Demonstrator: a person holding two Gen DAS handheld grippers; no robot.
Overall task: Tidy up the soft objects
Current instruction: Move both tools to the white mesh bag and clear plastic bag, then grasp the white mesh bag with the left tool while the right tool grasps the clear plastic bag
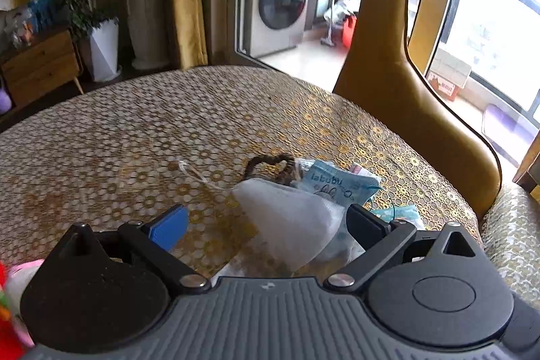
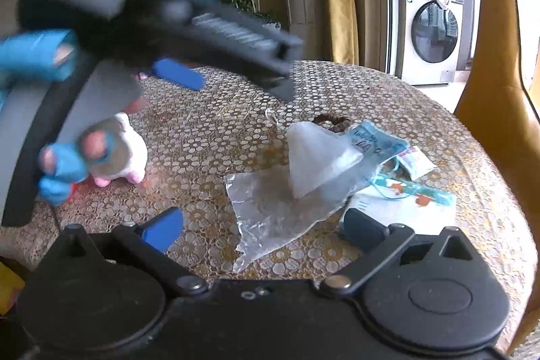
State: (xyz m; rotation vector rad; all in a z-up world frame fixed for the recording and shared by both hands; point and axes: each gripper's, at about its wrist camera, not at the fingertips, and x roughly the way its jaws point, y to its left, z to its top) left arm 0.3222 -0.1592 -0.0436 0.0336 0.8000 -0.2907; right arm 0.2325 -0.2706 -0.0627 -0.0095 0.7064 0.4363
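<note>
Both tongs are wide, holding nothing. Right tongs [image 2: 263, 231] hover over a clear bag [image 2: 270, 211] near the desk's [image 2: 337, 83] right edge; left tongs [image 1: 266, 225] face the mesh pouch [image 1: 290, 215]. Thin film may slip, or drag the pouch and masks [image 2: 401, 194] off.

Washing machine [image 1: 278, 0] beyond glass; mustard chair [image 1: 398, 83].

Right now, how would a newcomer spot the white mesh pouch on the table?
Find the round table with the gold patterned cloth, then the small pile of soft items by the tan chair. The white mesh pouch stands there as a pale cone, unlike the flat printed packets beside it.
</note>
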